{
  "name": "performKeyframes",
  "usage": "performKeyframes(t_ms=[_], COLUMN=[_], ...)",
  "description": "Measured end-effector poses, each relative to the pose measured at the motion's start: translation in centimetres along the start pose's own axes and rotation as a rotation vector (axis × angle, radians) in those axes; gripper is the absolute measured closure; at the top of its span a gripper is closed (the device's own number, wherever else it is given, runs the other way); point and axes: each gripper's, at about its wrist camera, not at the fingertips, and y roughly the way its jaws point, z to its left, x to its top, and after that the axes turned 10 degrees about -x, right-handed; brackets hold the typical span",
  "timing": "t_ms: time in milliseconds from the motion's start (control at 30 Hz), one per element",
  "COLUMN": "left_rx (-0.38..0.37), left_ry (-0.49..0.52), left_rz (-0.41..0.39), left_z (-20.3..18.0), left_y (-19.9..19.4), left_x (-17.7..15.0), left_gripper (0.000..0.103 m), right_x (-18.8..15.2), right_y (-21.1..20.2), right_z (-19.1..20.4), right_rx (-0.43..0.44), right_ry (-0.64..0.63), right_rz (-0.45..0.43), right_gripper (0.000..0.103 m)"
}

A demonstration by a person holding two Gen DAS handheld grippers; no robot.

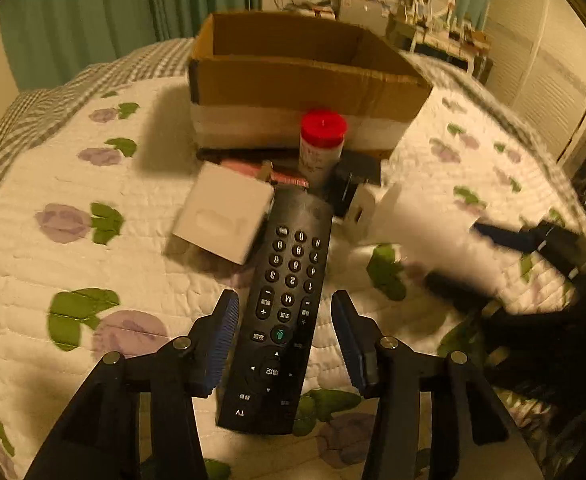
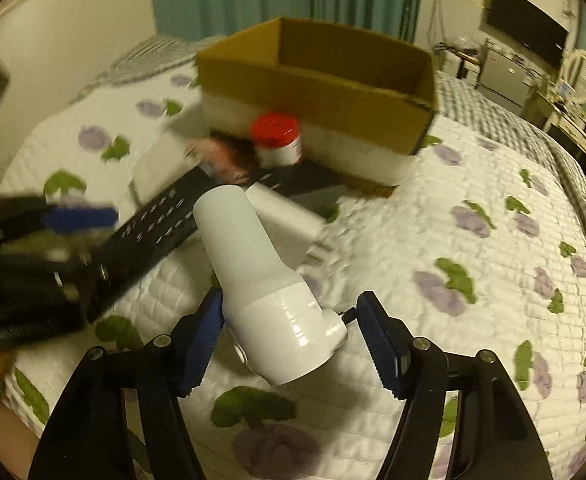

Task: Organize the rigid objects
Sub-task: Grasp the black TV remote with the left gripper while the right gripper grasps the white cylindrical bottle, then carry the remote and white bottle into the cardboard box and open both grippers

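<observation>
A black TV remote (image 1: 283, 312) lies on the quilt between the open fingers of my left gripper (image 1: 285, 340), not clamped. It also shows in the right wrist view (image 2: 153, 220). A white bottle-shaped device (image 2: 261, 284) lies between the open fingers of my right gripper (image 2: 293, 340); its left side is close to the left pad. An open cardboard box (image 1: 293, 80) stands behind, also seen from the right (image 2: 333, 92). A red-capped jar (image 1: 323, 144) stands in front of the box. A small white box (image 1: 223, 216) lies left of the remote.
A white plug adapter (image 1: 363, 210) and a pink flat item (image 1: 249, 168) lie near the jar. The floral quilt (image 1: 73, 260) covers the bed. Green curtains, a desk with clutter and a wall TV (image 2: 527, 26) stand behind.
</observation>
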Motion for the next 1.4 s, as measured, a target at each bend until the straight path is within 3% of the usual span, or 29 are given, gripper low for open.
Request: performKeyframes(t_ms=[167,367,800,967,1133,1267,1400], left_rx=[0.036,0.039,0.013,0.000,0.002,0.038,0.022], left_ry=[0.019,0.041,0.040,0.033,0.035,0.045,0.040], left_rz=[0.051,0.045,-0.080,-0.163,-0.221,-0.235,-0.233], left_z=[0.0,-0.5,-2.5,-2.5,-1.3,-0.3,0.7], left_y=[2.2,1.7,-3.7,-6.5,-7.6,-6.1,-3.3], left_x=[-0.2,-0.3,1.7,5.2,10.7,15.2,18.9], left_gripper=[0.052,0.062,0.062,0.062,0.062,0.062,0.062], right_x=[0.5,0.7,2.2,5.1,9.9,14.5,18.2], right_y=[-0.3,-0.8,-5.0,-6.6,-7.4,-6.7,-4.1], right_z=[-1.5,-2.2,-3.7,-4.6,-6.3,-8.3,-9.4], right_rx=[-0.008,-0.007,-0.013,-0.012,-0.029,-0.029,-0.026], right_ry=[0.042,0.056,0.098,0.111,0.115,0.127,0.141], right_rz=[-0.010,-0.019,-0.097,-0.143,-0.195,-0.221,-0.227], right_gripper=[0.036,0.036,0.036,0.036,0.036,0.036,0.036])
